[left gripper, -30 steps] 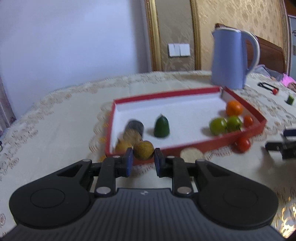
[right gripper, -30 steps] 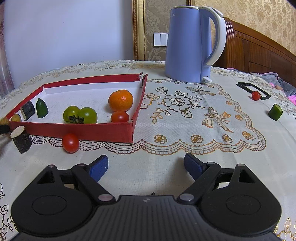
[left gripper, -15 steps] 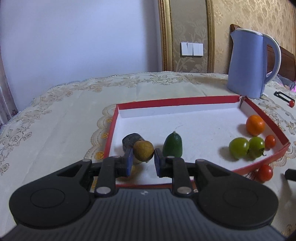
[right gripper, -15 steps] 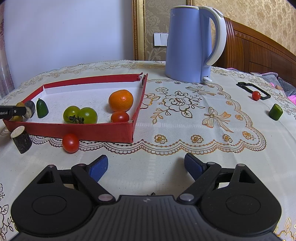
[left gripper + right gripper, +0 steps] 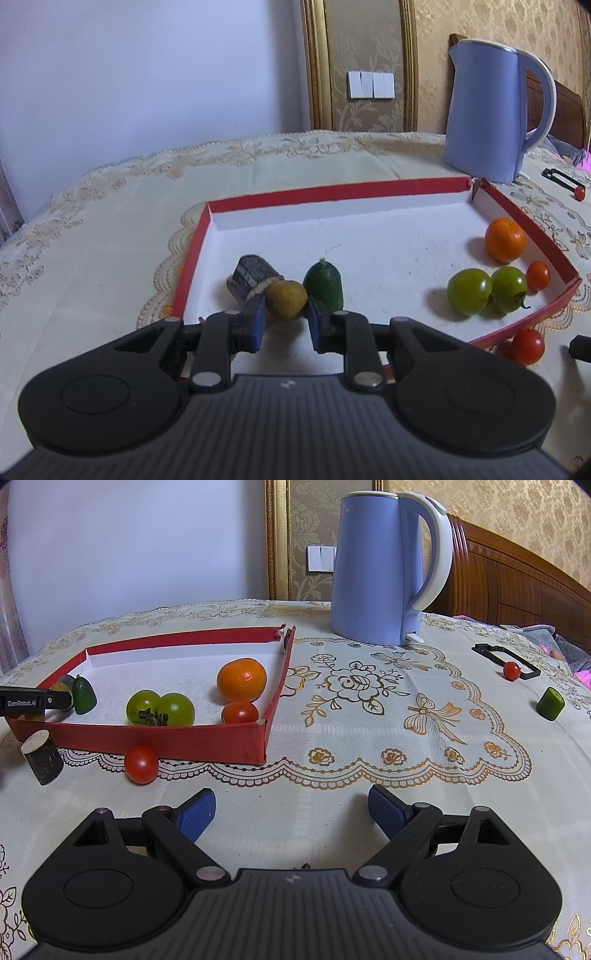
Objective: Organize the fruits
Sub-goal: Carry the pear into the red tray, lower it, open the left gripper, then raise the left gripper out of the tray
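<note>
Brown fruit point(image 5: 286, 304) fills left tongs point(image 5: 285, 320) (hiding tray point(image 5: 332, 192) floor beneath) — right tongs point(image 5: 291, 814) wide.

Red-walled white tray point(image 5: 388, 192), orange mandarin point(image 5: 505, 239), two green tomatoes point(image 5: 487, 291), red cherry tomato point(image 5: 537, 275), pale blue kettle point(image 5: 384, 565), cream tablecloth with gold floral lace point(image 5: 369, 716)

home; lace tablecloth point(image 5: 369, 709), kettle point(image 5: 384, 565), headboard point(image 5: 517, 579)

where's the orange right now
The orange sits inside the red tray, near its far right corner, just behind the small red tomato and right of the two green tomatoes.
</note>
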`<state>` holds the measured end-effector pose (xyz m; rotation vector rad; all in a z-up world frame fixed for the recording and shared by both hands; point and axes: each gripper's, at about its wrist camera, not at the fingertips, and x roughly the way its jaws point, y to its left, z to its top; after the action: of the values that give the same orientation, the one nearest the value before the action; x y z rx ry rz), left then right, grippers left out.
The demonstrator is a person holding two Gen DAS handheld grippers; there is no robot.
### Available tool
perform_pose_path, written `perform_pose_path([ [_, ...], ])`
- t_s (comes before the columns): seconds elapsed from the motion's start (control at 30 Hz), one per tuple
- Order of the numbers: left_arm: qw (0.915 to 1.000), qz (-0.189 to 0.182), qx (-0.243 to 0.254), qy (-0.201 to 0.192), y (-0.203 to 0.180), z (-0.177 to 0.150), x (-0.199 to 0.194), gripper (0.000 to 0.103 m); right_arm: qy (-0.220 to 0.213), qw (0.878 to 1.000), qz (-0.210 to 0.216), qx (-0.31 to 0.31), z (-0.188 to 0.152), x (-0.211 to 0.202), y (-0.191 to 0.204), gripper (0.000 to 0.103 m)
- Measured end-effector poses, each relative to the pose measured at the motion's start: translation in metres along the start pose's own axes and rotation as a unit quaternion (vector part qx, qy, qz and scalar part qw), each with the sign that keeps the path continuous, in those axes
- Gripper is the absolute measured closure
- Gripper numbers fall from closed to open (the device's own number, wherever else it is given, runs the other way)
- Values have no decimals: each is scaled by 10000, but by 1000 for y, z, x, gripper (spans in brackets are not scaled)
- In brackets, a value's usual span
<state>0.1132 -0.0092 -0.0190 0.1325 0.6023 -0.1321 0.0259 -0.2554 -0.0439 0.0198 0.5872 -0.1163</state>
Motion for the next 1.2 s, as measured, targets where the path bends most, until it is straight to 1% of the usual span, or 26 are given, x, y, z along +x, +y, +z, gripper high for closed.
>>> perform_pose_path([
  [0.2,10000,7,-8,-9,-1,-1,1,81,1,10000,-1,-2,0,0,0,13],
  [0.3,9999,-21,6,114,-1,-4,2,81,1,10000,-1,-1,0,0,0,13],
  [0.37,9999,-23,-48,103,1,-5,4,81,2,10000,-2,-3,0,0,0,13],
  [0.43,9996,-117,-196,177,6,-3,7,81,2,10000,-2,-3,0,0,0,13],
  [0.53,9993,-163,-292,186,8,-3,8,79,2,10000,-1,-2,0,0,0,13],
  [0.67,9995,-115,-247,138,6,-5,7,77,3,10000,-1,-2,0,0,0,13],
  [0.77,9994,-111,-311,144,9,-6,7,74,3,10000,-1,-2,0,0,0,13],
  [0.97,9995,-92,-284,129,9,-6,7,73,5,10000,-1,-1,0,0,0,13],
  [1.03,9995,-63,-270,127,9,-6,7,70,5,10000,-1,-2,0,0,0,13],
  [1.07,9996,-42,-249,105,8,-6,6,58,5,10000,-1,-2,0,0,0,13],
  [1.1,9998,-67,-192,58,7,-7,5,50,6,10000,0,-1,0,0,0,13],
  [1.2,9996,-90,-243,66,6,-9,2,49,6,10000,-1,-2,0,0,0,13],
])
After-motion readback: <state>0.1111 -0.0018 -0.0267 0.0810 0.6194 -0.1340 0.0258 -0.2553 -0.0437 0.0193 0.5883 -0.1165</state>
